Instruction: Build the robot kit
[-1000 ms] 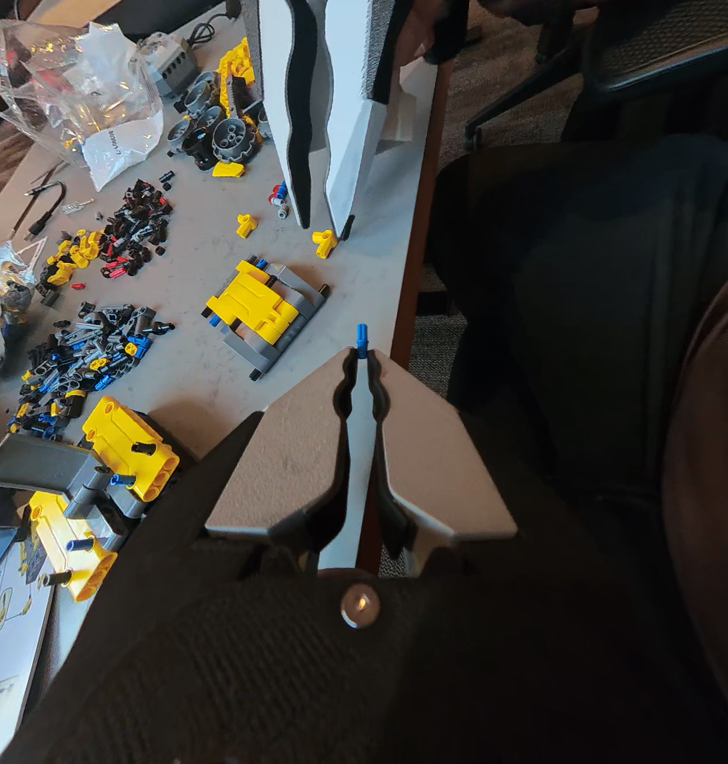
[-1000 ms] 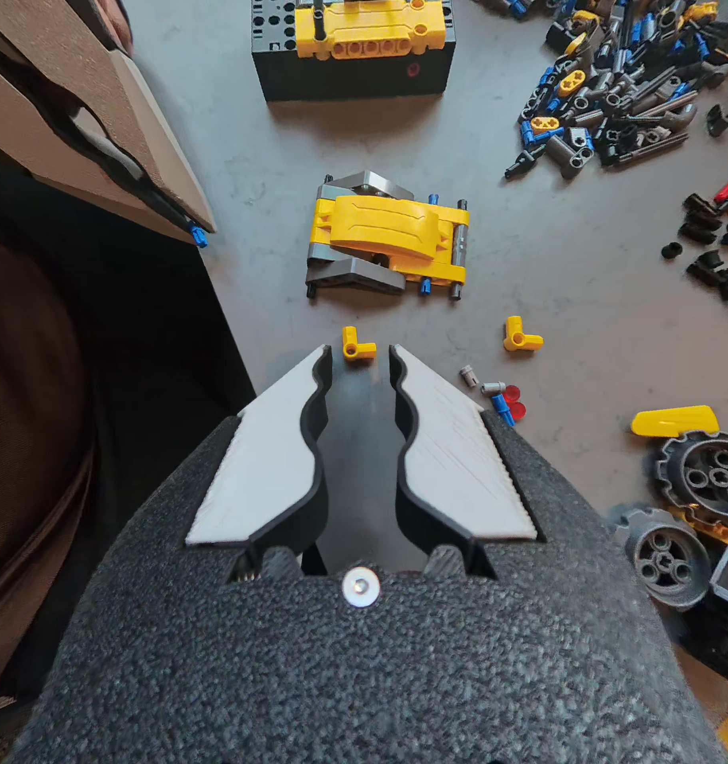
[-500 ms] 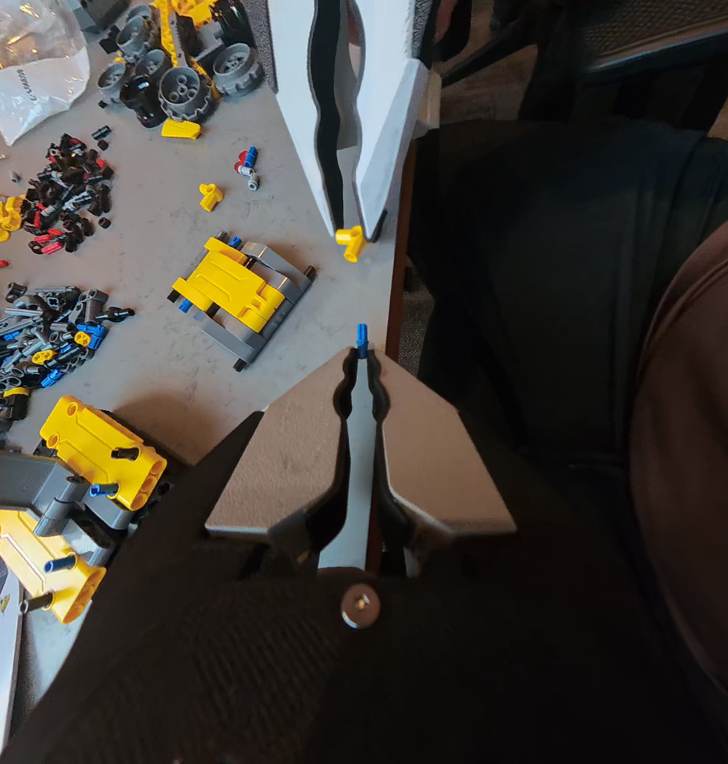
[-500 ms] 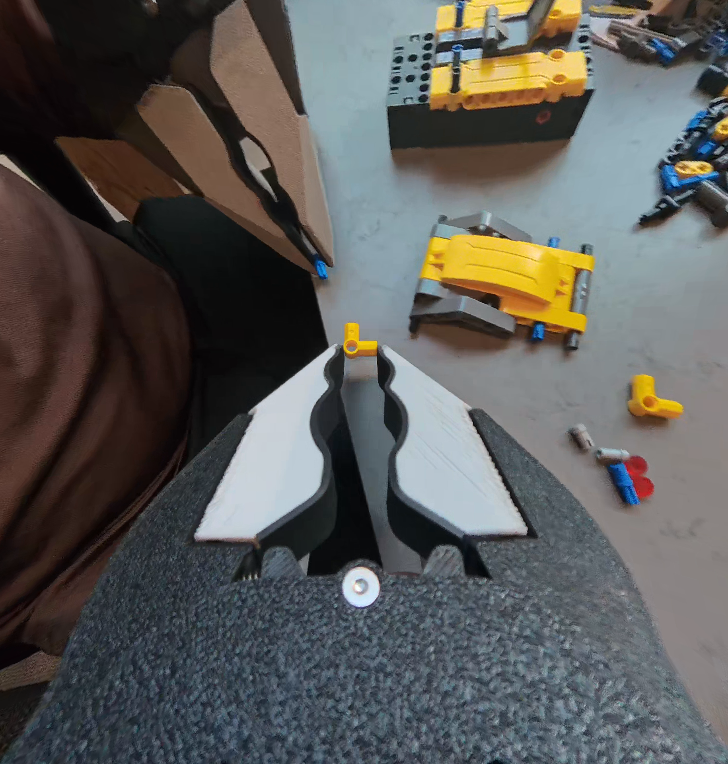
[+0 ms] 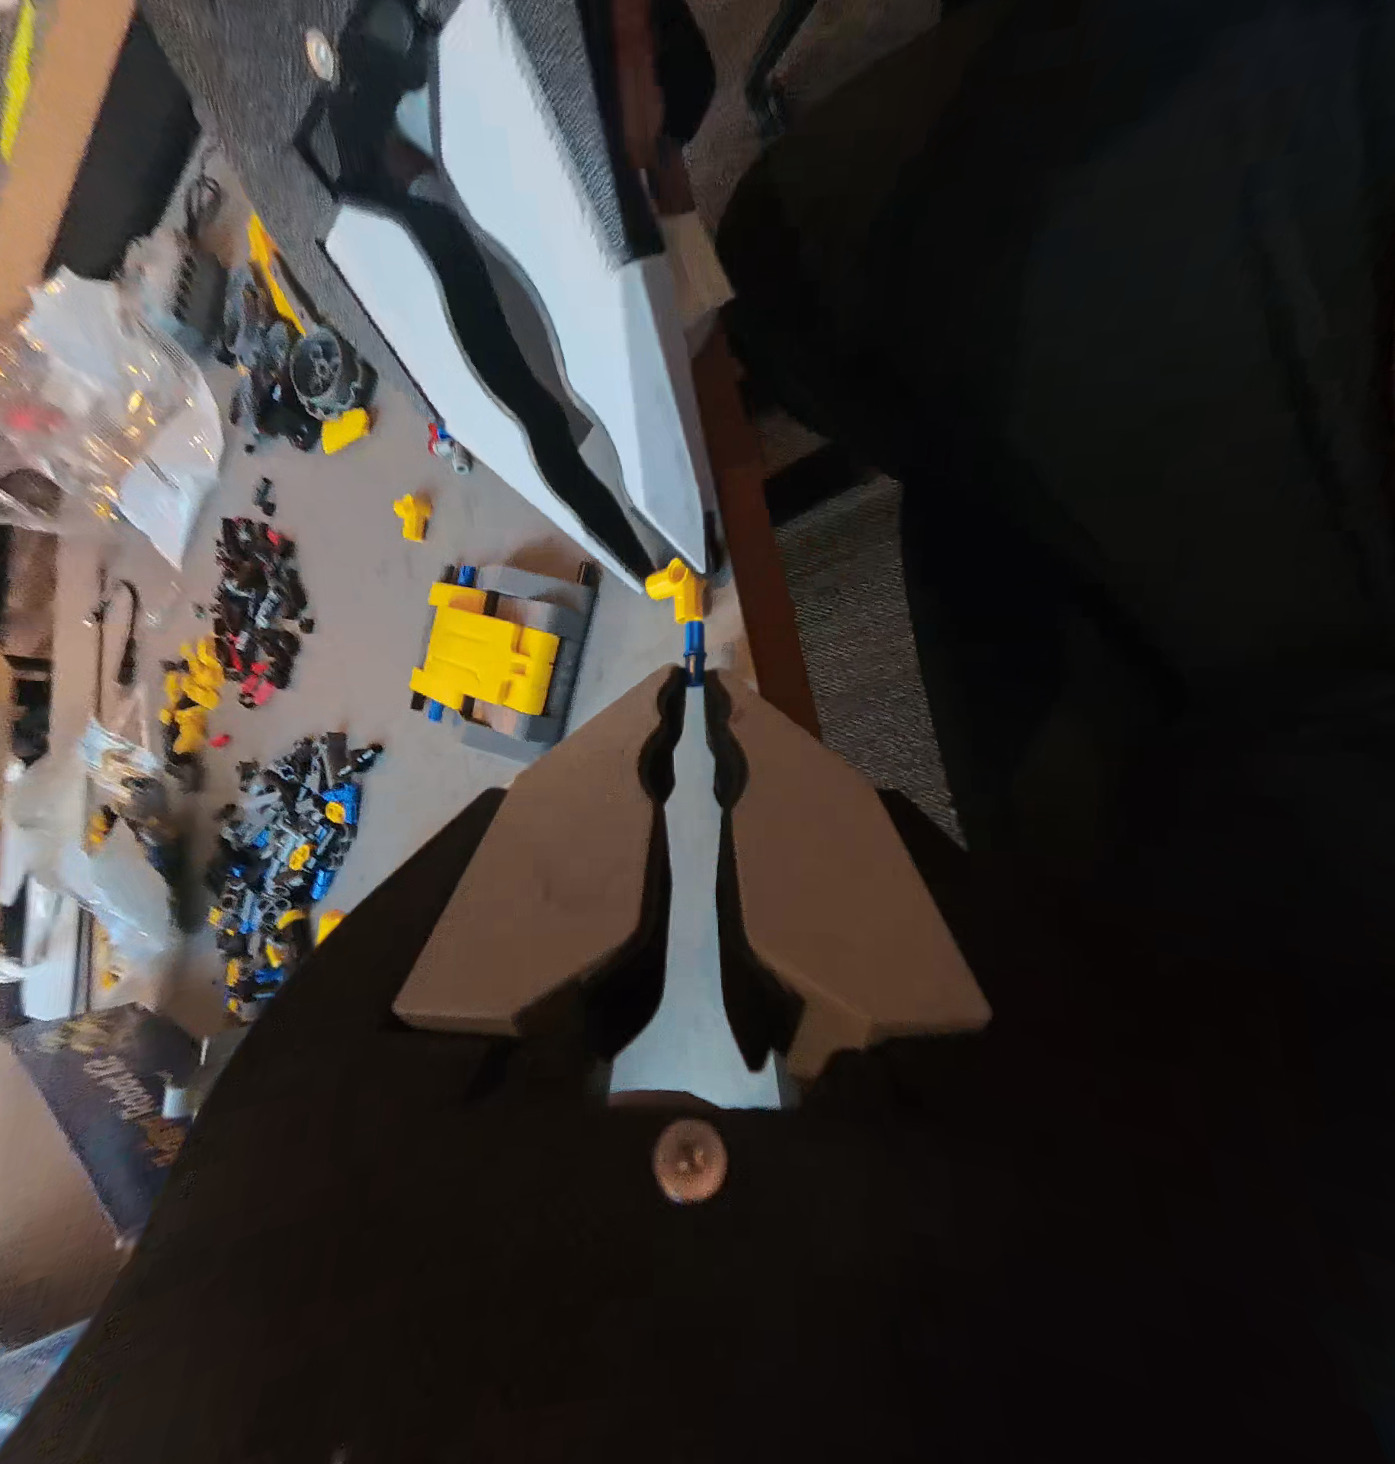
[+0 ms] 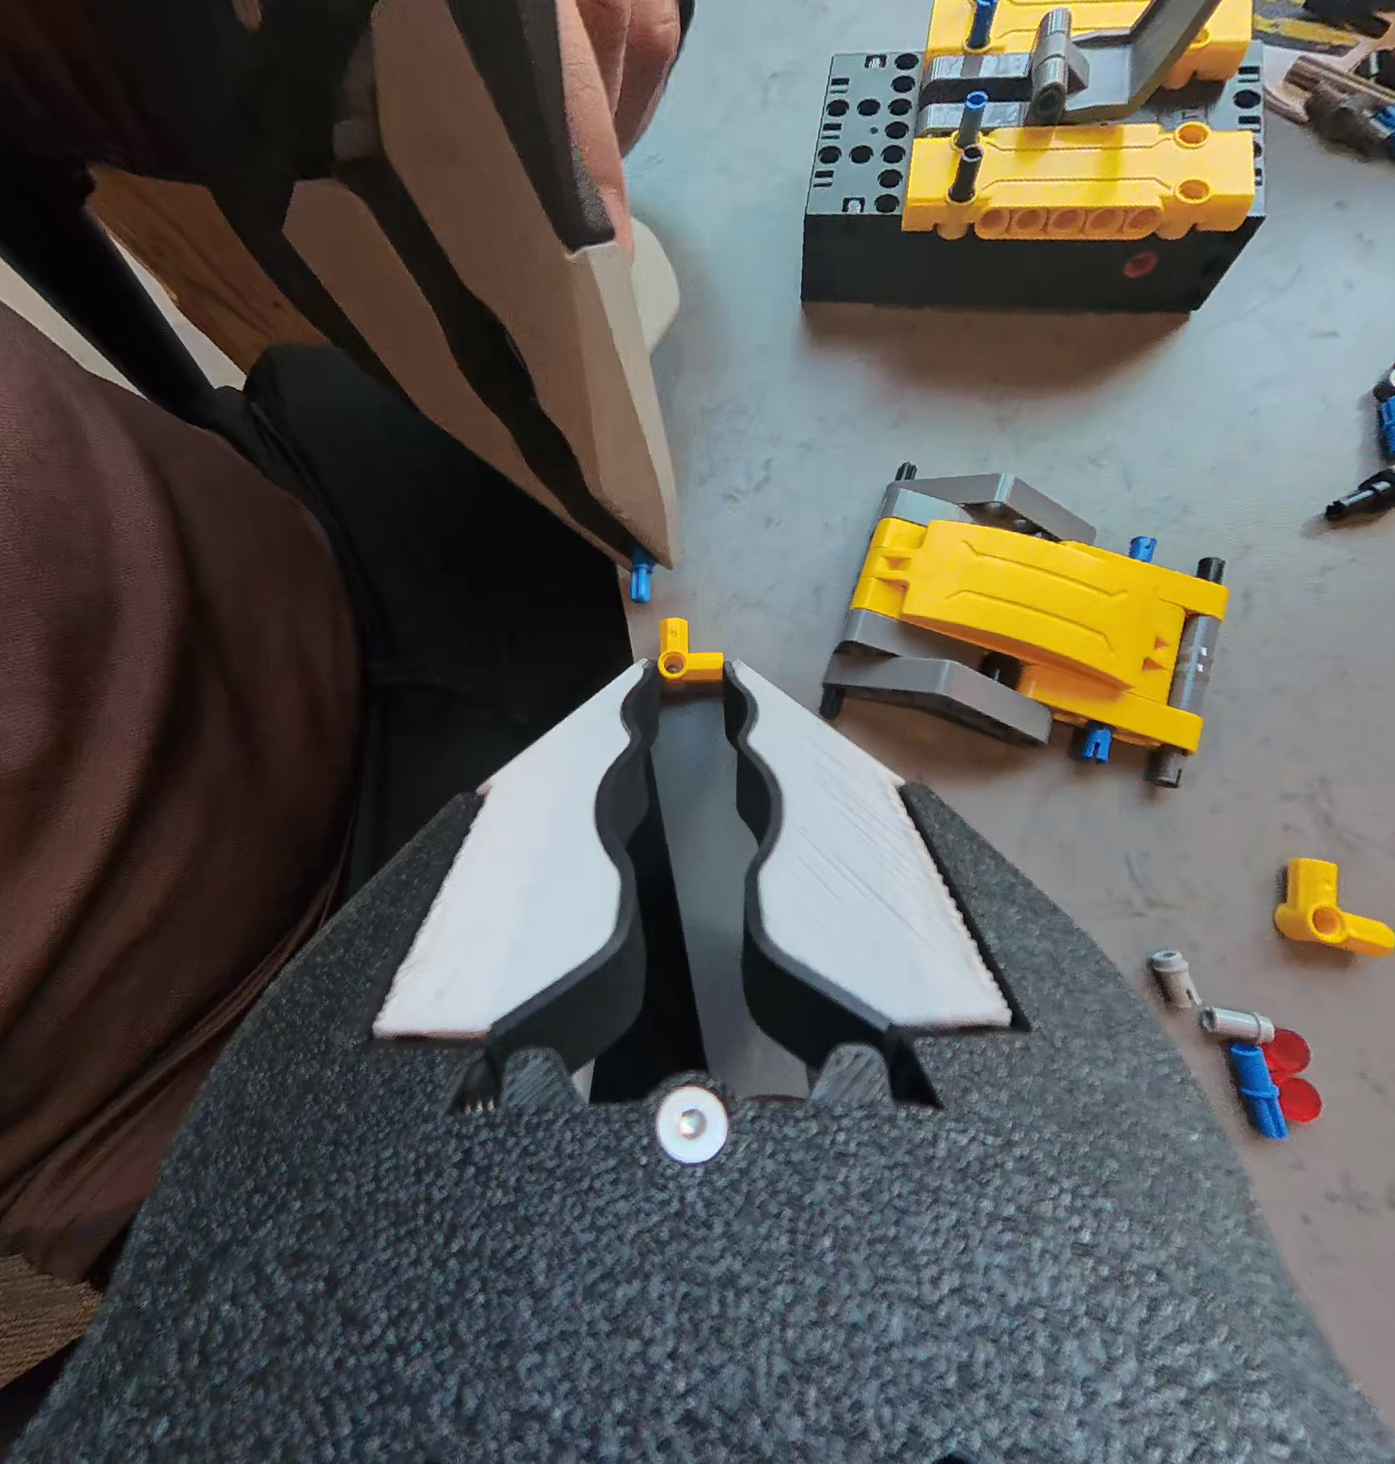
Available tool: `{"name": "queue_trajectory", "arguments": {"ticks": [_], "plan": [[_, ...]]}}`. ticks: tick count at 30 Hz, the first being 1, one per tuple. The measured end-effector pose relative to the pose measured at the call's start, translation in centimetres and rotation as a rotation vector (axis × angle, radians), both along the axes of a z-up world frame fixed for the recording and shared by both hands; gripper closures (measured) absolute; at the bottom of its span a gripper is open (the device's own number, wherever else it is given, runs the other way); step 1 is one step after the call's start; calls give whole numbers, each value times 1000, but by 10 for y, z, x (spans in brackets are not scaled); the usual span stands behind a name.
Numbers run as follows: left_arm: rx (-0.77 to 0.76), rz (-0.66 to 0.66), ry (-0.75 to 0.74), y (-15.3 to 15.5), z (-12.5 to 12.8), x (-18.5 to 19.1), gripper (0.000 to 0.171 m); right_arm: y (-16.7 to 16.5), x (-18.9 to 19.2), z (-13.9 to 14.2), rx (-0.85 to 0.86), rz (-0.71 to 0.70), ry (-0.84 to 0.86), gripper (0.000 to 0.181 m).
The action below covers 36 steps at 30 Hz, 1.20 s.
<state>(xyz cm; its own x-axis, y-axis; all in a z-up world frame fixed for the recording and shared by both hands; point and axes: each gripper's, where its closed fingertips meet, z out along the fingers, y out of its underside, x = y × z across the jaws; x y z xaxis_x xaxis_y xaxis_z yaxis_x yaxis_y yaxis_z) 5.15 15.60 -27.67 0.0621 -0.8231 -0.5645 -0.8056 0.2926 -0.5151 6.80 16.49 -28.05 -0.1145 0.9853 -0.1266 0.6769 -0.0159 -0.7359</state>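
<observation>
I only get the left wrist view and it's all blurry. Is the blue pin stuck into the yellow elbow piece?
Observer: No. The right wrist view shows the blue pin, pinched in the left gripper, apart from the yellow elbow piece, with a small gap between them.
Operator: Who has the elbow piece?
Observer: The right gripper is shut on it, right at its fingertips.
Operator: What's on the table that I can't see?
Observer: A big black block with yellow beams stands beyond the small yellow and grey assembly.
Operator: Anything behind my gripper?
Observer: A person's hand shows just behind its fingers.
</observation>
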Motion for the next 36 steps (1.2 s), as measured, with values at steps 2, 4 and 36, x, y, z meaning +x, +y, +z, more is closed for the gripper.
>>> {"name": "queue_trajectory", "arguments": {"ticks": [2,4,36], "plan": [[43,-5,9,1,-3,1,170,-1,0,0,-16,3,10,166],[92,-12,5,3,-2,1,170,-2,0,0,-28,4,18,166],[93,40,104,8,-4,-1,171,1,-7,1,-97,-76,20,167]]}}
